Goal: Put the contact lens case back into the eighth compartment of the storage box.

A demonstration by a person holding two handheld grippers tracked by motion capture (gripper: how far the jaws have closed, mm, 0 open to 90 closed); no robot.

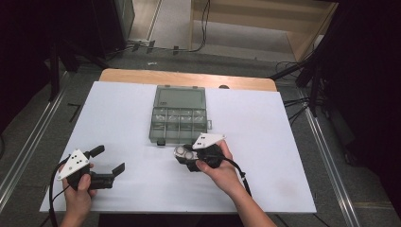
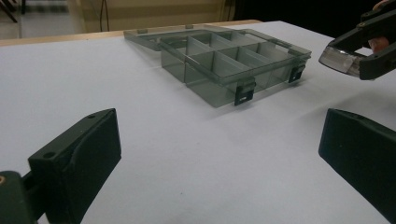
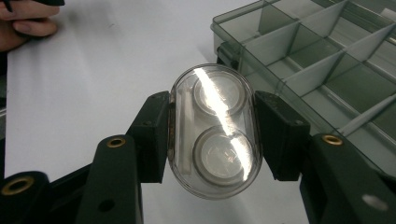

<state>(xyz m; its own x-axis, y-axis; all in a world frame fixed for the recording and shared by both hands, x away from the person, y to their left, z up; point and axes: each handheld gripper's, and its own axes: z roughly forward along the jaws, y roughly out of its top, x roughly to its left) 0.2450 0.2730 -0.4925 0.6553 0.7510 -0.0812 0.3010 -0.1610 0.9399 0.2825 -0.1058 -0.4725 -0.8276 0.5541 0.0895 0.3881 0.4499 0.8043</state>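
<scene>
My right hand-held gripper [image 3: 212, 133] clamps a clear oval case [image 3: 215, 130], organiser box [image 3: 322, 60] at one o'clock; left hand-held gripper [image 1: 109, 160] gapes empty.

White table [image 1: 118, 118]; open grey compartment box [image 1: 178, 124] lies at centre-back.

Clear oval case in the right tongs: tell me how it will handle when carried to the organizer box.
The case looks like hard, glossy plastic, so probably stiff yet slippery. The right tongs pinch only its curved sides, so it could twist or slip out. It seems light: small and thin-walled, with two round discs inside. Set on the table, it should lie flat.
</scene>
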